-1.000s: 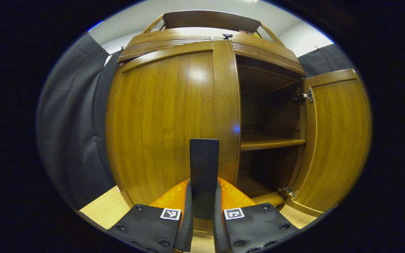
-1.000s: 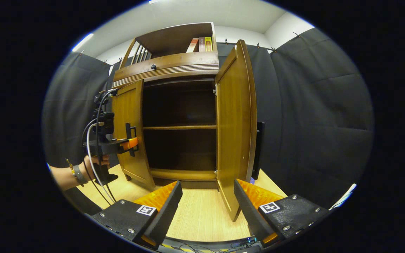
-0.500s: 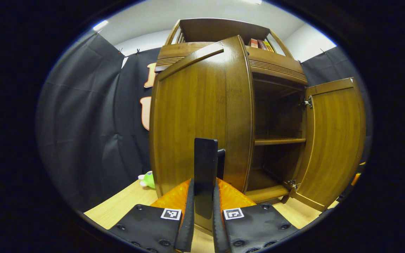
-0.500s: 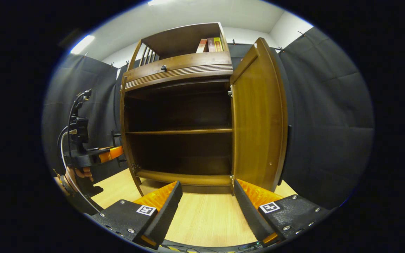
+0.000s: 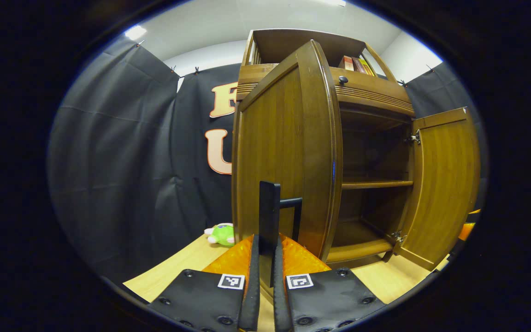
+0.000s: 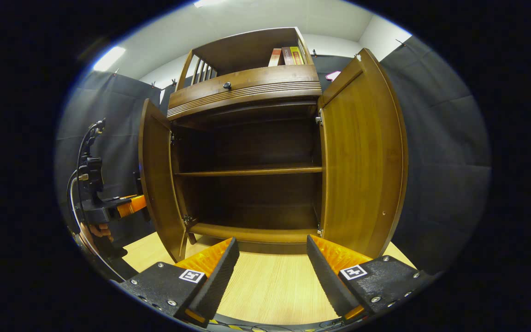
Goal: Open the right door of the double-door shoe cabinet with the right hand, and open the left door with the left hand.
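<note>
Left claw (image 5: 265, 276): clamped on the left door's handle (image 5: 269, 216); letting go askew may jerk the left door (image 5: 284, 152).
Right claw (image 6: 272, 267): fingers apart, holding nothing, facing the cabinet (image 6: 247, 87).
Right door (image 6: 362, 157): swung wide; could drift.

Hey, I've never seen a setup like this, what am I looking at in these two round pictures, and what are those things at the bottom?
A person holds a two-finger gripper in each hand; a fisheye camera rides on each. At the bottom of each picture are that gripper's own fingers. In the left gripper view, the left gripper is shut on the dark handle of the left door, which stands swung open. In the right gripper view, the right gripper is open and holds nothing, facing the shoe cabinet, its right door open. A green toy lies on the wooden floor.
</note>
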`<state>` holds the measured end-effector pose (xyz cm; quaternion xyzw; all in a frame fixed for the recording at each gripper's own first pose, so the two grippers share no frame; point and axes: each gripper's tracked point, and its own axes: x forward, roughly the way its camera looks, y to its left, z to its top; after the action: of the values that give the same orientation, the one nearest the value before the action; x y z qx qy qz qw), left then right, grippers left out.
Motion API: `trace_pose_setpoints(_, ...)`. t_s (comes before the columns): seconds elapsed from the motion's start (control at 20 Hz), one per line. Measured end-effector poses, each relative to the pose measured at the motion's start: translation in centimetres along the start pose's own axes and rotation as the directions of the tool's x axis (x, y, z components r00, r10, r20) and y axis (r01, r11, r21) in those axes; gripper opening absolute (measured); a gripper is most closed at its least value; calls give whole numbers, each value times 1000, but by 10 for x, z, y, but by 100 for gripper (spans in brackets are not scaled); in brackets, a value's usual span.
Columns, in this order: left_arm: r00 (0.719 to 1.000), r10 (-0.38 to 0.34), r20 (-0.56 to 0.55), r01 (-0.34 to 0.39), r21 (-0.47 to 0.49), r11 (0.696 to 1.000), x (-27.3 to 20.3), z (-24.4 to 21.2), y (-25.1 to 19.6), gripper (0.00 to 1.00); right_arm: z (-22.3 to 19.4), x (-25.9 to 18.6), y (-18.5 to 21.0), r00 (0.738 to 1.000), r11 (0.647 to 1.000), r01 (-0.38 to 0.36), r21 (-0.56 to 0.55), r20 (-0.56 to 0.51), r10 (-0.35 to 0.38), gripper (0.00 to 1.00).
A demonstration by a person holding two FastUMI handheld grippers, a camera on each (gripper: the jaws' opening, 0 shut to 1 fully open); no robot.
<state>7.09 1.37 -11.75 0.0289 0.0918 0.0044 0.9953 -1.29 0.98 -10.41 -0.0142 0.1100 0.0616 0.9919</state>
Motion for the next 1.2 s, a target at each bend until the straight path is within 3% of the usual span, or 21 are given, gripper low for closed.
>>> trace_pose_setpoints(0.1, 1000, 18, 2, -18, 12, 1000, -3, 0, 16, 19, 2, 1, 7, 1000, 1000, -7, 10, 7, 7, 100)
trace_pose_setpoints(0.45, 997, -59, 41, 59, 14, 998, -9, 4, 52, 16, 0, 7, 23, 1000, 1000, 7, 21, 11, -8, 100)
trace_pose_setpoints(0.65, 996, -64, 56, 64, -2, 998, -6, 6, 90, 12, 0, 10, 32, 1000, 1000, 25, 10, 13, -25, 100)
trace_pose_setpoints(0.7, 995, -83, 63, 83, -6, 997, -7, 4, 94, 16, 0, 10, 32, 999, 999, 29, 14, 16, -29, 100)
trace_pose_setpoints(0.75, 993, -102, 59, 102, -4, 995, -5, 4, 98, 8, 1, 11, 37, 999, 999, 26, 24, 20, -26, 100)
trace_pose_setpoints(0.8, 991, -122, 62, 122, 2, 992, -4, 6, 103, 1, 1, 13, 46, 999, 999, 24, 33, 20, -25, 80)
trace_pose_setpoints(0.85, 988, -140, 57, 140, 12, 990, -3, 5, 108, 8, -1, 13, 53, 999, 999, 25, 40, 19, -25, 91)
trace_pose_setpoints(0.95, 984, -169, 59, 169, 18, 986, 1, 7, 117, 8, -4, 12, 63, 999, 999, 26, 44, 19, -27, 86)
trace_pose_setpoints(1.0, 981, -185, 63, 185, 11, 983, 1, 7, 121, 8, -4, 11, 68, 999, 999, 28, 44, 20, -28, 91)
trace_pose_setpoints(1.15, 971, -227, 74, 226, 21, 974, 5, 7, 131, 8, -6, 12, 76, 999, 999, 37, 36, 22, -37, 91)
trace_pose_setpoints(1.2, 968, -238, 75, 238, 16, 971, 6, 6, 135, 16, -7, 11, 78, 999, 999, 37, 37, 19, -37, 91)
